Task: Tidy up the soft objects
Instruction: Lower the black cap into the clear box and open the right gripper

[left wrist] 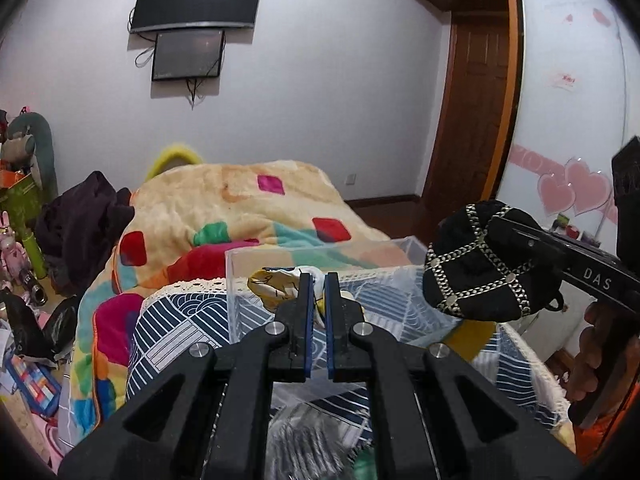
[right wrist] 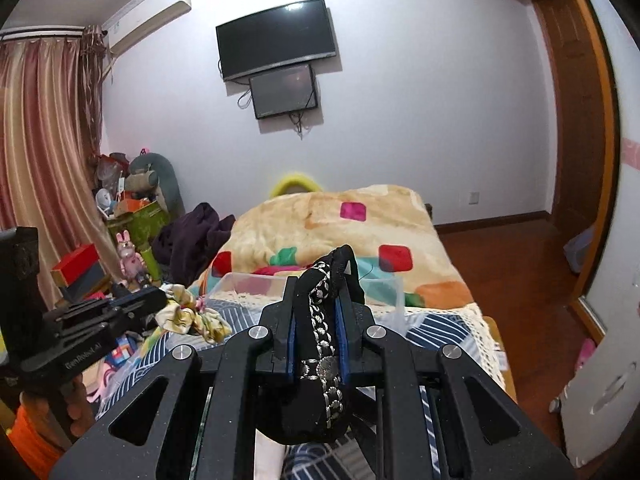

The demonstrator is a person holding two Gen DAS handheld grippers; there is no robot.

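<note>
The bed (right wrist: 340, 224) fills the middle of both views under a patchwork blanket (left wrist: 240, 208). A clear box (left wrist: 320, 256) sits on it at centre frame. The right gripper (right wrist: 318, 320) pinches a black studded pouch (left wrist: 480, 264), held at the right of the left view. The left gripper (left wrist: 319, 300) pinches a yellow patterned cloth (right wrist: 192, 312), lower left in the right view.

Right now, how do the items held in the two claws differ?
The left claw grips a pale yellow patterned cloth; the right claw grips a black bag with silver chain trim. The cloth is thin and crumpled, the bag plump and rounded. Both hang above the clear plastic bin.
</note>
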